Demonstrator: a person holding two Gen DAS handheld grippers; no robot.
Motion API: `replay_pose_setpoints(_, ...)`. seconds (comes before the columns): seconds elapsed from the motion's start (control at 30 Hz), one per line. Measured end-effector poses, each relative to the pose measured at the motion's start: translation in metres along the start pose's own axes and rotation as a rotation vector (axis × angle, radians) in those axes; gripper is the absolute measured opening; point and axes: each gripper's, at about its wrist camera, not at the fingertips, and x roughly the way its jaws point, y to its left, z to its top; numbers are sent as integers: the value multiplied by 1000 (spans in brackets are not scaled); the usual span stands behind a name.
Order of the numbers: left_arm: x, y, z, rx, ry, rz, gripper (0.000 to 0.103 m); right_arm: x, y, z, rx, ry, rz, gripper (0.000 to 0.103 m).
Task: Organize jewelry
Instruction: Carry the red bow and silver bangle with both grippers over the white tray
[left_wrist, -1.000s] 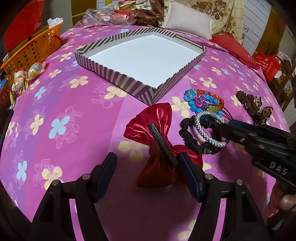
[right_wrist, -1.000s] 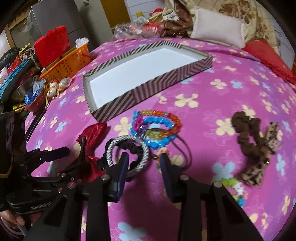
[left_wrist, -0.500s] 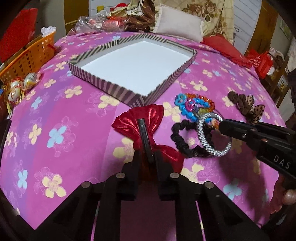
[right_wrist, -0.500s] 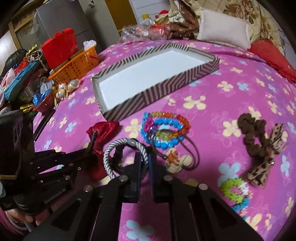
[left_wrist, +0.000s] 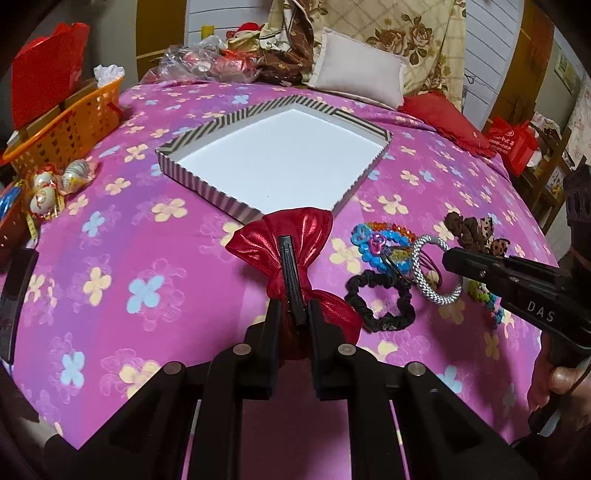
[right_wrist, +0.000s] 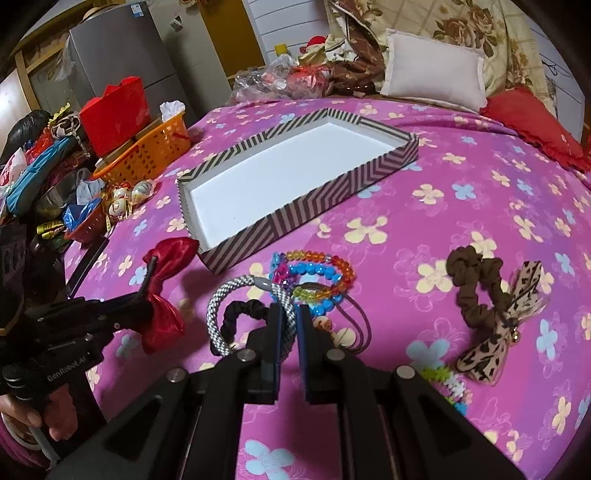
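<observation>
Between the left tongs (left_wrist: 293, 314), closed tight, sits a shiny red satin bow (left_wrist: 291, 240), its black clip pointing away toward the striped cardboard tray (left_wrist: 207, 184). Right tongs (right_wrist: 288, 325) pinch a silvery braided rope bracelet (right_wrist: 221, 306), its ring standing leftward.

Bow (left_wrist: 291, 254) lies left of bracelets (left_wrist: 384, 245), before box (left_wrist: 284, 162).

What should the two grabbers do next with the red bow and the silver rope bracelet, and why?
Probably carry both forward over the striped box and let go. The left gripper is shut on the red bow, the right gripper is shut on the silver rope bracelet, and the box's white floor looks bare, with other pieces lying on the cloth.
</observation>
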Motion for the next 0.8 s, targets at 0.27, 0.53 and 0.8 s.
replay_pose_setpoints(0.27, -6, 5, 13, -2, -25, 33, 6, 6, -3, 8, 2, 5, -10, 8)
replay_pose_setpoints(0.53, -3, 15, 43, 0, -59, 73, 6, 14, 2, 32, -20, -3, -15, 8)
replay_pose_setpoints(0.8, 15, 25, 76, -10, -65, 100, 6, 29, 6, 74, -32, -21, -17, 8)
